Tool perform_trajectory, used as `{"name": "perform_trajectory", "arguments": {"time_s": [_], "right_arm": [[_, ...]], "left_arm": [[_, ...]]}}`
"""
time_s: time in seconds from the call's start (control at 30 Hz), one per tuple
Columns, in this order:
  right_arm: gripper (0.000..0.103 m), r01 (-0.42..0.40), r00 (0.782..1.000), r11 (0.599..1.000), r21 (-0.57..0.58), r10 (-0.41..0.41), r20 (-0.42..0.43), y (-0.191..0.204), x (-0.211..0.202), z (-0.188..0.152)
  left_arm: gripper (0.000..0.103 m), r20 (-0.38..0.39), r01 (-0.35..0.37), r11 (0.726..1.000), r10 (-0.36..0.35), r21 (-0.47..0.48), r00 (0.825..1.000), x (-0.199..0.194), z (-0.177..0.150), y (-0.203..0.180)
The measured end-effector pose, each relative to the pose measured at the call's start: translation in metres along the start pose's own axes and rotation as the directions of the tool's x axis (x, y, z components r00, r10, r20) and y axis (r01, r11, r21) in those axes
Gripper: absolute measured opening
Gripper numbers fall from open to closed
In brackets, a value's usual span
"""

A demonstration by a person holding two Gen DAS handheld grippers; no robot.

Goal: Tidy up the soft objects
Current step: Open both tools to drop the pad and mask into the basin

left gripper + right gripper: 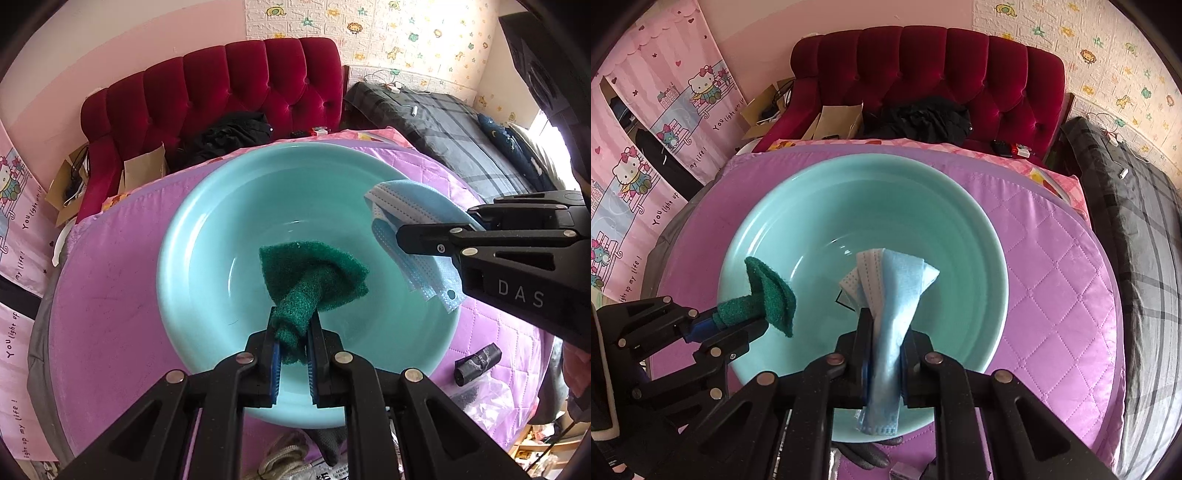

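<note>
A big turquoise basin (207,236) (960,236) lies on a purple quilted mat (110,280) (1052,266). My left gripper (295,332) (738,314) is shut on a crumpled green scouring pad (314,273) (772,291) and holds it above the basin's hollow. My right gripper (886,354) (402,236) is shut on folded blue face masks (897,291) (410,229), which hang over the basin's right side. Both things are off the basin floor, which is bare.
A red tufted sofa (229,85) (942,66) with black clothing (229,136) stands behind the mat. A dark plaid bed (461,136) (1137,236) lies to the right. A black roll (476,363), a clear bag and a rope lie near the front edge.
</note>
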State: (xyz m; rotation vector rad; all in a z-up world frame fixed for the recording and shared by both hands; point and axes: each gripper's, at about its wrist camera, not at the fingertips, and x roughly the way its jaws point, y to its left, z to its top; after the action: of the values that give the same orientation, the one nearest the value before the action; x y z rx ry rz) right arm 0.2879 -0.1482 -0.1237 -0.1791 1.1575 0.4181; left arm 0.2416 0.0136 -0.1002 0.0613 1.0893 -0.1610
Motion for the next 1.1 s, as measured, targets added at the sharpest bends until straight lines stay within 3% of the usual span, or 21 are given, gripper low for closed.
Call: {"name": "perform_trajectory", "arguments": {"time_s": [0.53,0.8,1.0,1.03,1.1], "right_arm": [[0.014,-0.018,0.999,0.998,0.064,0.021,-0.048,-0.019,0.069,0.01],[0.014,-0.038,0.998,0.996,0.077,0.041,-0.043,-0.02,0.072,0.01],[0.025,-0.027,0.999,0.998,0.062,0.029,-0.037,-0.016,0.066,0.008],[0.03,-0.028,0.999,0.997,0.07,0.03,-0.035,-0.017,0.065,0.009],[0.044,-0.011,1.0,0.997,0.08,0.013,-0.028,-0.018,0.06,0.01]], "left_arm": [[0.012,-0.052,-0.011,1.0,0.011,0.007,0.999,0.066,0.012,0.002],[0.013,-0.077,-0.026,1.0,0.026,0.006,0.997,0.074,0.01,0.007],[0.013,-0.071,-0.022,1.0,0.023,0.012,0.997,0.071,0.011,0.007],[0.017,-0.063,-0.024,1.0,0.025,0.018,0.998,0.069,0.011,0.006],[0.042,-0.044,-0.038,0.999,0.04,0.028,0.998,0.065,0.011,0.004]]}}
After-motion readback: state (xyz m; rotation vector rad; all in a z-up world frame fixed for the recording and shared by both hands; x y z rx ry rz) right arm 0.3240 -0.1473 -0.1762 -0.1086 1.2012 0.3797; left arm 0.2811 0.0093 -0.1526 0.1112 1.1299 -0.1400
